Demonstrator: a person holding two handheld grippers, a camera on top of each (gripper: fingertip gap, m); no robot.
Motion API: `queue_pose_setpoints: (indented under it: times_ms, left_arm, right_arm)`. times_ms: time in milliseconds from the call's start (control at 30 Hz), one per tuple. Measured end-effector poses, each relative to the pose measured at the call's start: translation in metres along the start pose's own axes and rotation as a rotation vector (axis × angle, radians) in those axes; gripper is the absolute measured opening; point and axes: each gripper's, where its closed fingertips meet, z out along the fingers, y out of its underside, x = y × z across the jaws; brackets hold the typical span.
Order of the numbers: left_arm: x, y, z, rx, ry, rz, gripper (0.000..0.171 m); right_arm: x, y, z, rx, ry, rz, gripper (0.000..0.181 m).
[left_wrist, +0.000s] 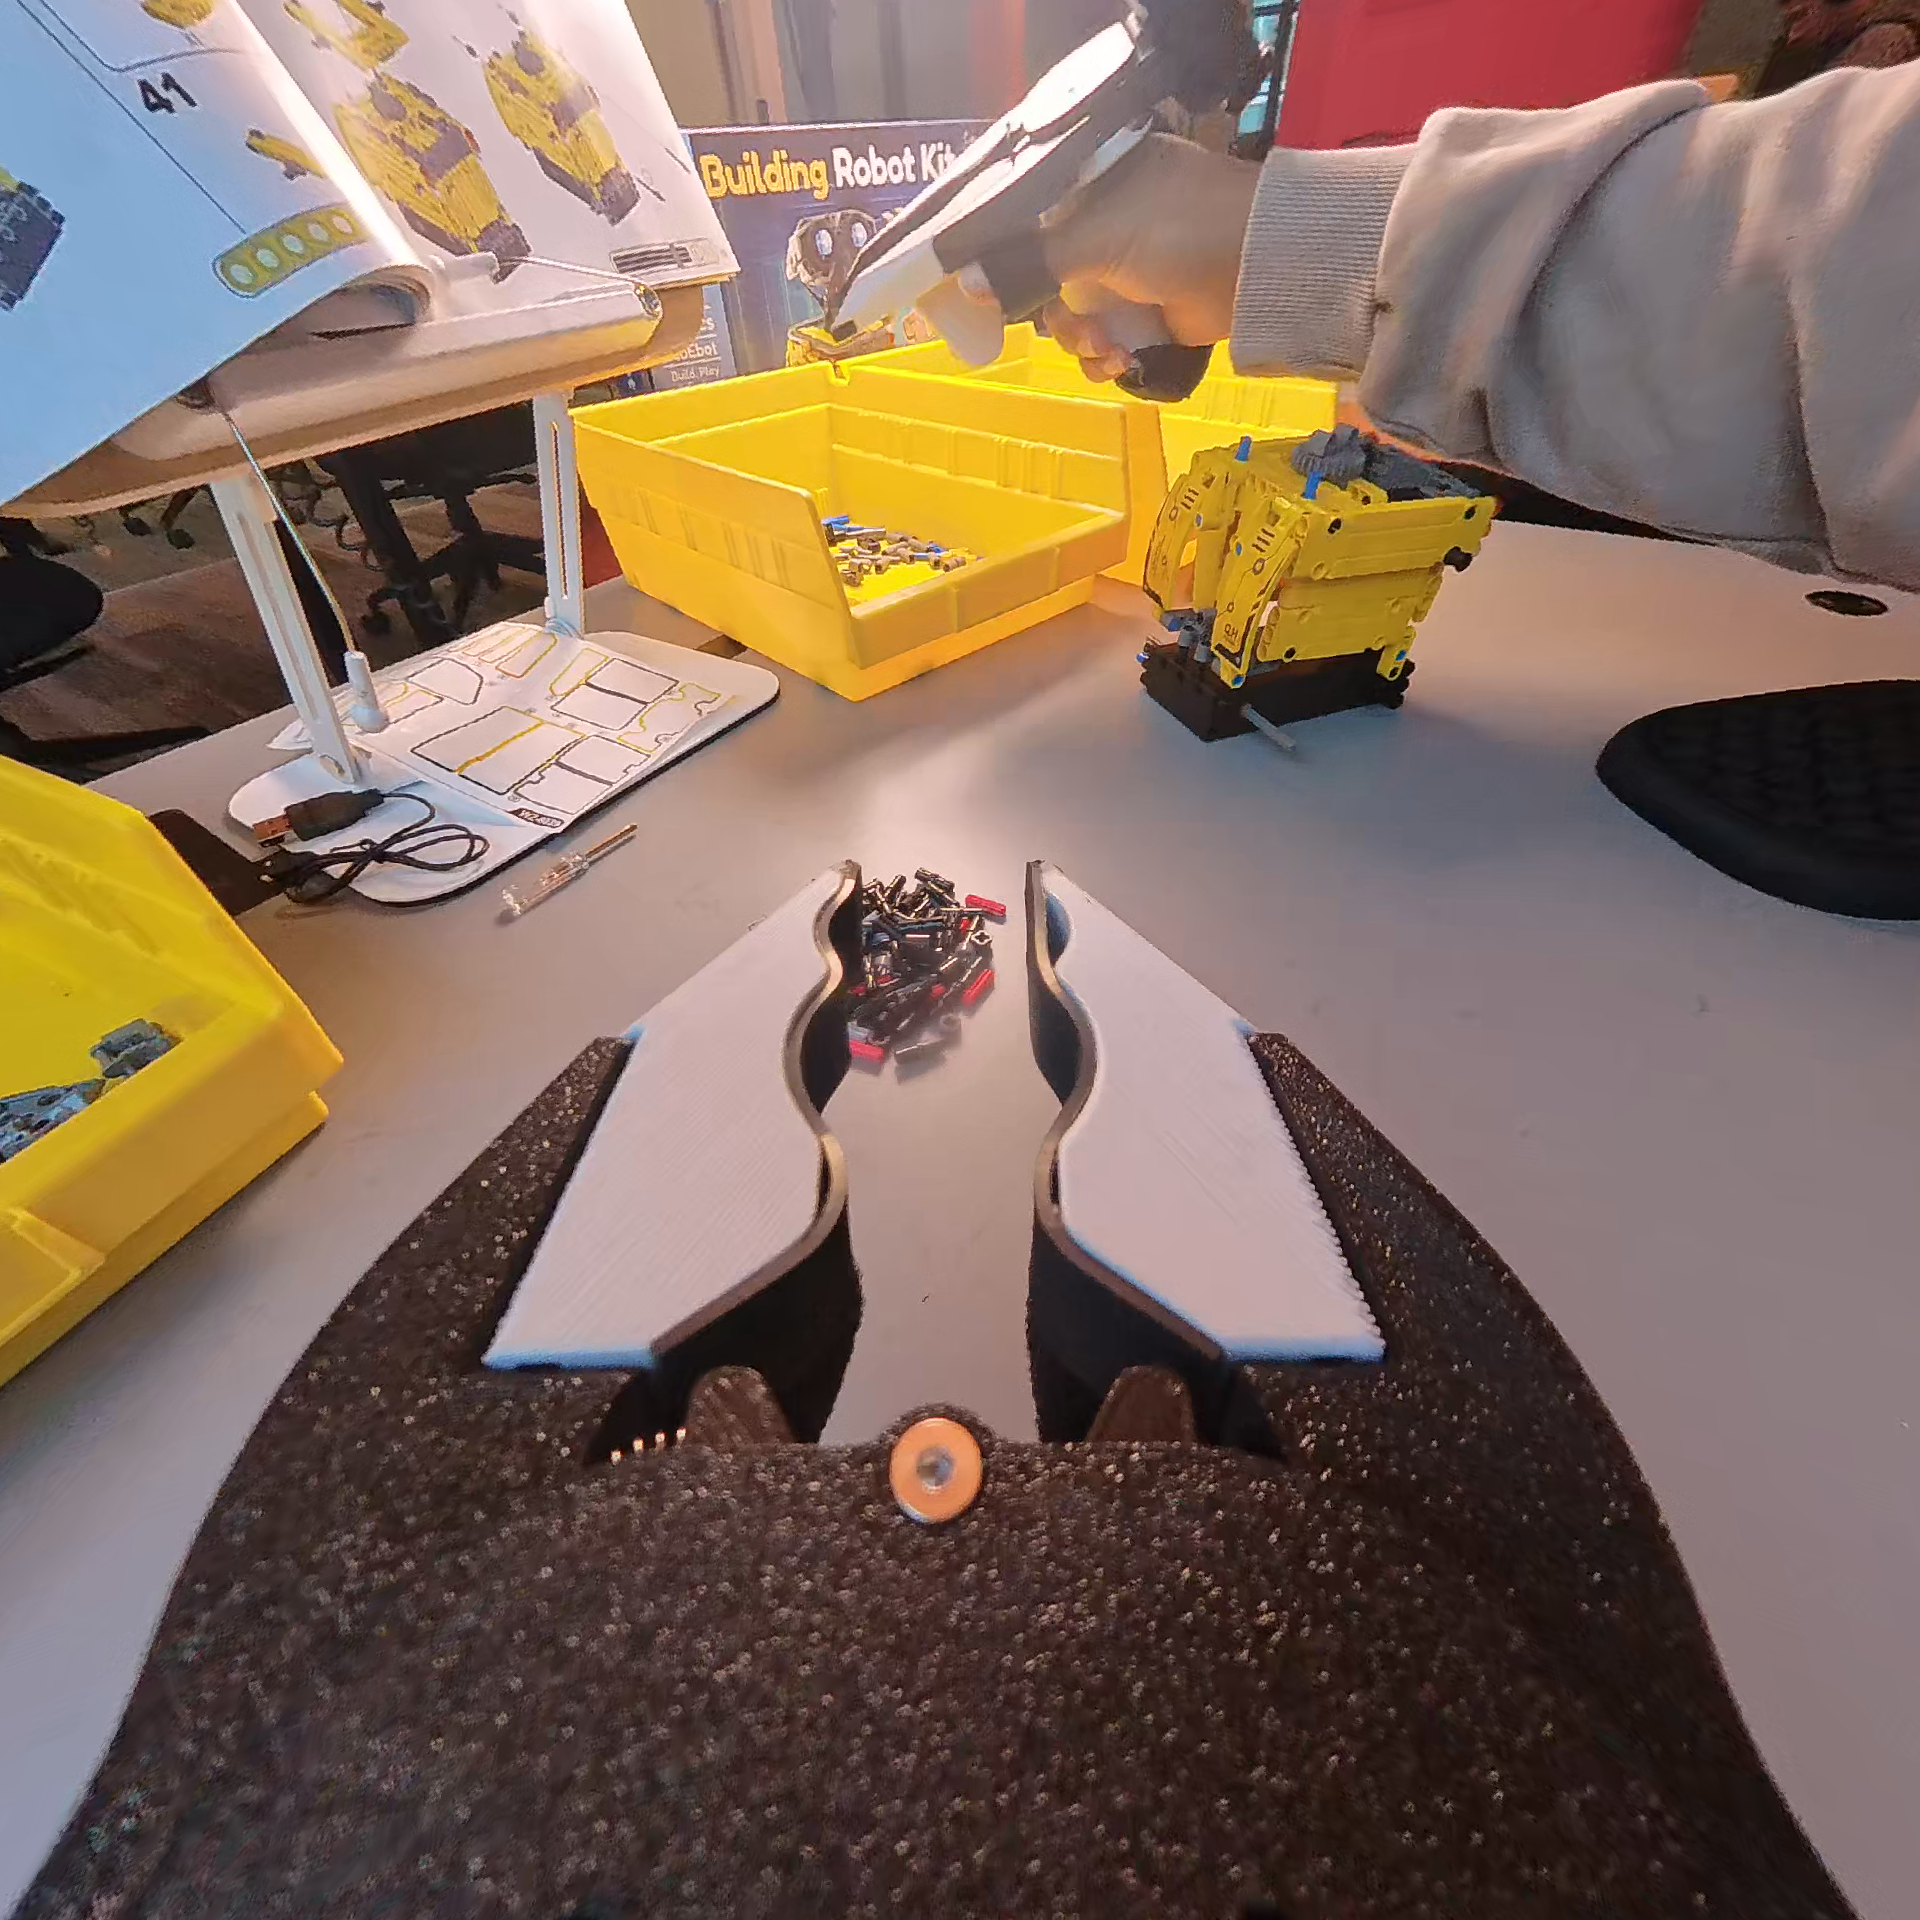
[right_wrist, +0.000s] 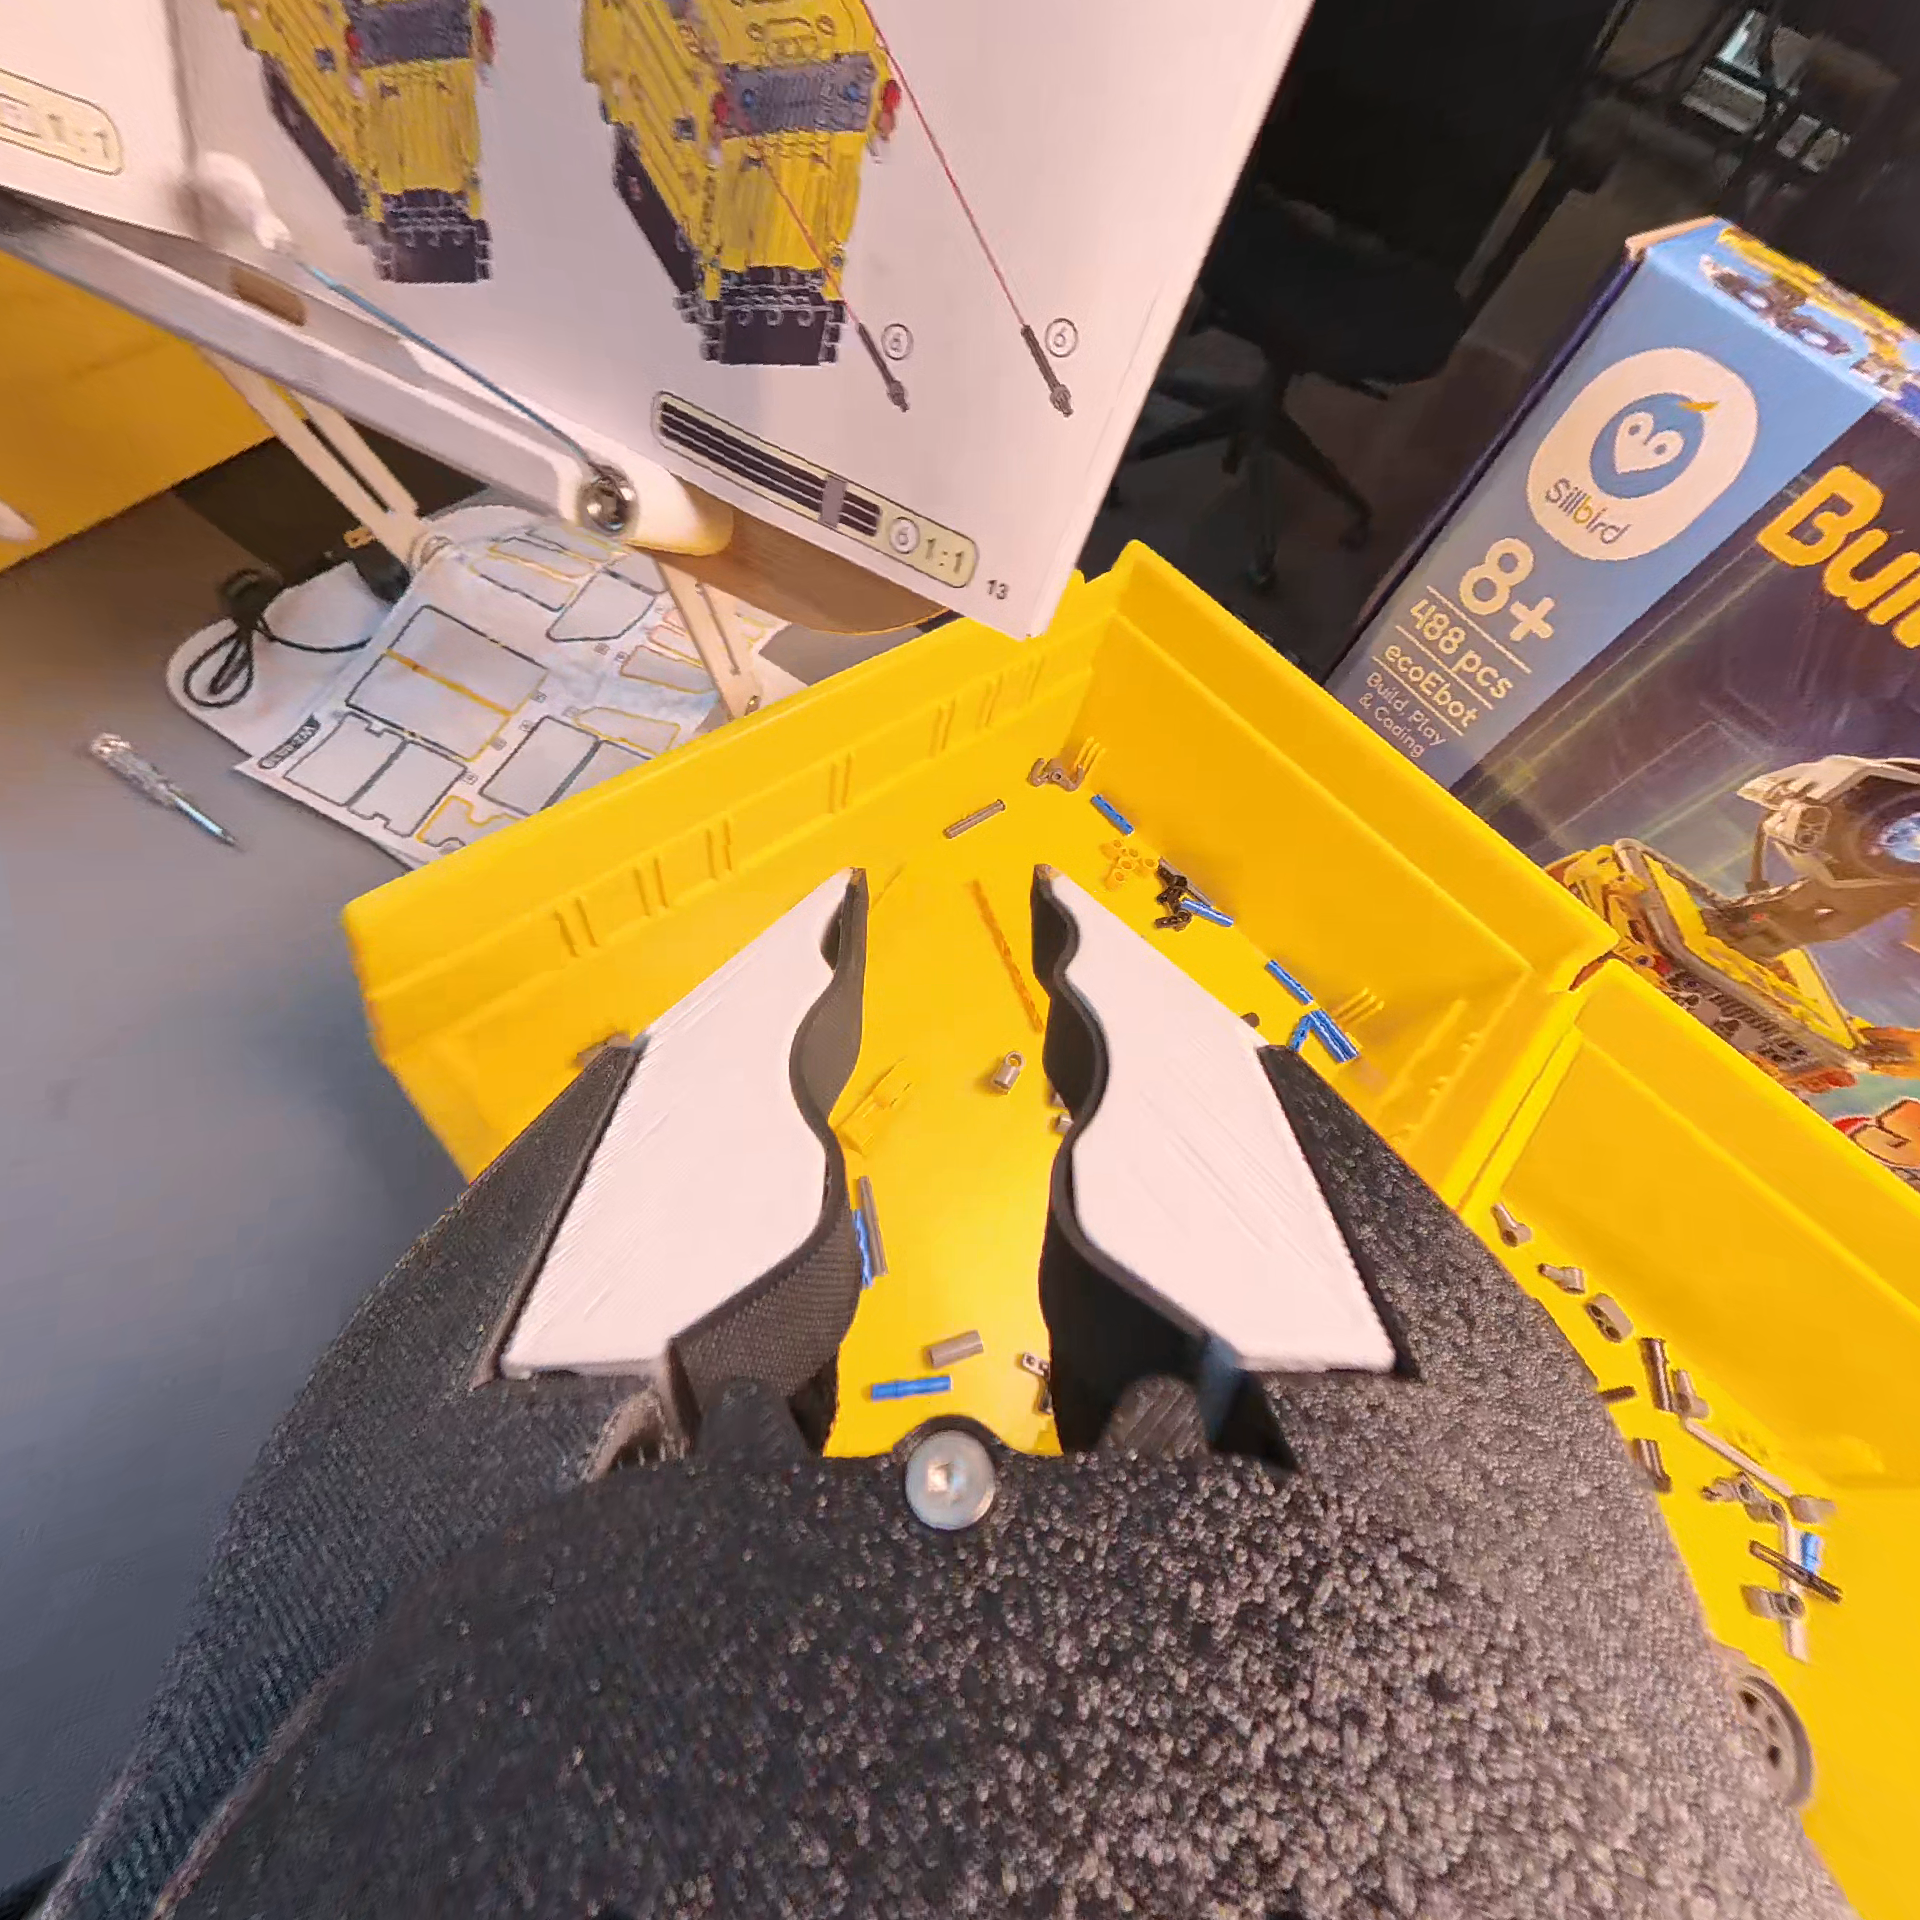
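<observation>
Left gripper (left_wrist: 943, 883), wide and empty, straddles the pin pile (left_wrist: 920, 966); closing could scatter pins. Right gripper (right_wrist: 948, 883), wide, empty, hangs over the bin (right_wrist: 665, 883).

Between the jaws of the left gripper (left_wrist: 943, 894), whose fingers are ridged white plastic with a rough speckled black body, small glossy black and red plastic pins (left_wrist: 920, 961) lie on the smooth matt grey table (left_wrist: 1195, 831). Below the right gripper's (right_wrist: 948, 894) jaws is a shiny yellow plastic bin (right_wrist: 727, 831).
</observation>
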Motion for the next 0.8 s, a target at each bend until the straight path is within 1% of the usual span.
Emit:
queue_pose_setpoints:
  times_ms: [100, 200, 333, 467, 567, 667, 733, 800]
  left_arm:
    - [0.004, 0.001, 0.002, -0.009, 0.014, 0.009, 0.030]
    - [0.006, 0.003, 0.003, -0.021, 0.016, 0.019, 0.030]
    - [0.006, 0.003, 0.003, -0.020, 0.017, 0.012, 0.030]
    - [0.006, 0.005, 0.004, -0.024, 0.024, -0.008, 0.030]
    - [0.006, 0.007, 0.005, -0.031, 0.025, -0.017, 0.030]
    - [0.005, 0.009, 0.005, -0.037, 0.019, -0.020, 0.030]
    - [0.003, 0.010, 0.006, -0.041, 0.017, -0.026, 0.030]
    - [0.002, 0.012, 0.006, -0.045, 0.016, -0.035, 0.029]
  right_arm:
    - [-0.026, -0.005, -0.027, 0.010, -0.070, -0.057, 0.031]
    - [-0.061, -0.007, -0.065, 0.027, -0.178, -0.086, 0.031]
    - [-0.100, 0.005, -0.121, 0.023, -0.291, -0.101, 0.041]
    - [-0.124, 0.033, -0.168, 0.002, -0.344, -0.102, 0.052]
    - [-0.137, 0.059, -0.194, -0.033, -0.374, -0.087, 0.068]
    - [-0.140, 0.089, -0.206, -0.103, -0.332, -0.117, 0.087]
    - [-0.136, 0.114, -0.205, -0.197, -0.281, -0.165, 0.102]
    - [-0.134, 0.137, -0.200, -0.291, -0.282, -0.163, 0.117]
